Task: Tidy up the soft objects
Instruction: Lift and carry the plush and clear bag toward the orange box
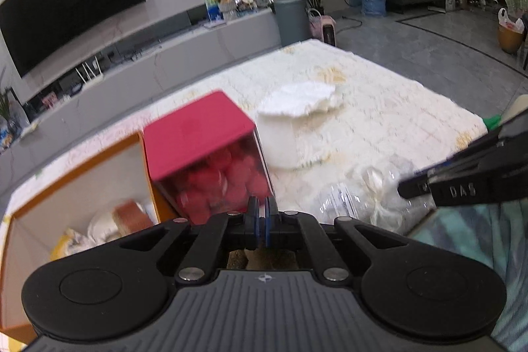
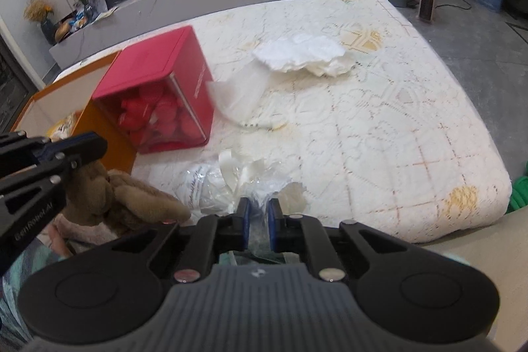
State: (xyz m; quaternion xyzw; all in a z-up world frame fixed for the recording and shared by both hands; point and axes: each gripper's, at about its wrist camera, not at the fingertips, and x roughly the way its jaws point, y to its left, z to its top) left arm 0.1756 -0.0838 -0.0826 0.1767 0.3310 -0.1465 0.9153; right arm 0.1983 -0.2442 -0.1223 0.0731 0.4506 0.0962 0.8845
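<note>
Plush is what the left gripper (image 2: 82, 150) deals with: a brown stuffed toy (image 2: 132, 197) lies at the near left, just below that gripper's tips, beside the orange box (image 2: 109, 134). Its jaws are pressed together, and whether a fold of the toy sits between them cannot be told. I judge the toy light and squashy; it should give under the pads, so a pinch on a thick limb or ear would hold better than one on the rounded body.

Near the middle, the right gripper (image 2: 258, 213) pinches a crinkled clear plastic bag (image 2: 211, 183) holding something white. The film looks thin and slippery and likely to tear, so gathered folds are the safer hold.

Farther off on the patterned white cover (image 2: 396, 121) lie a crumpled white cloth (image 2: 303, 51) and a red box (image 2: 158, 71) with a clear front, full of red soft pieces
</note>
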